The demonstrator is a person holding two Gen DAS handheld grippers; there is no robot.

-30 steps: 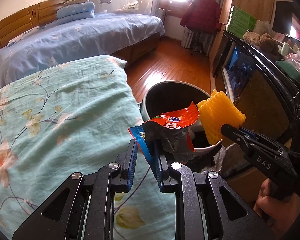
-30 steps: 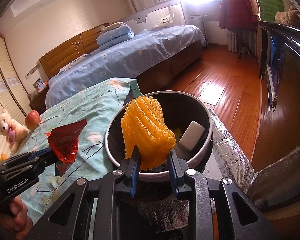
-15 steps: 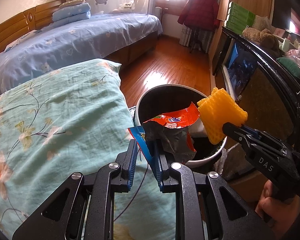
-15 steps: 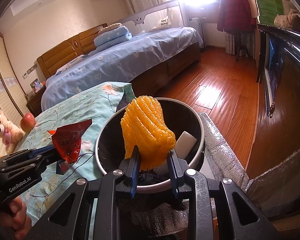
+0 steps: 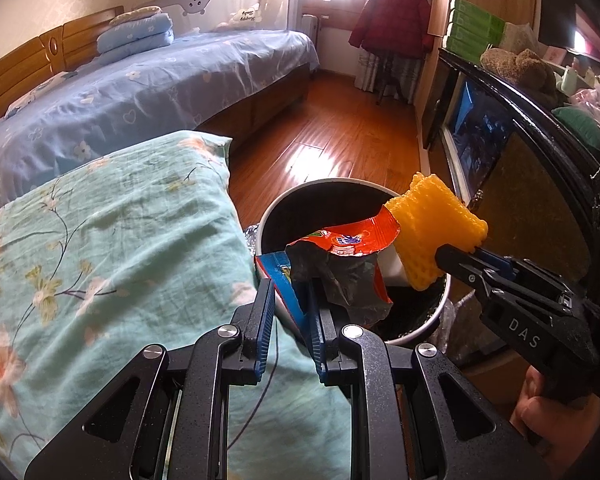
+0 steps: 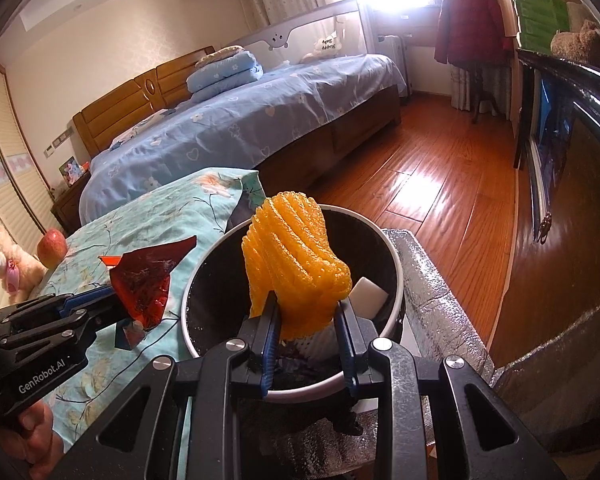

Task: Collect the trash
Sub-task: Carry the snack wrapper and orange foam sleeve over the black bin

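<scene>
**Trash held over the bin**

A wrapper (image 5: pixel 342 242) is clamped in the left hand-held gripper (image 5: pixel 290 312) at the bin's (image 5: pixel 284 204) near rim. Yellow foam netting (image 6: pixel 296 264) is pinched in the right hand-held gripper (image 6: pixel 306 320) above the bin's mouth. If released too near the rim, the light wrapper could be dropped onto the bed (image 5: pixel 100 240) beside the bin.

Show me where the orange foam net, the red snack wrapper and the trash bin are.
orange foam net (image 6: pixel 296 264), right wrist view, middle of its ribbed mesh.
red snack wrapper (image 5: pixel 352 236), left wrist view, its printed red face.
trash bin (image 6: pixel 396 268), right wrist view, the white rim on its right side.
</scene>
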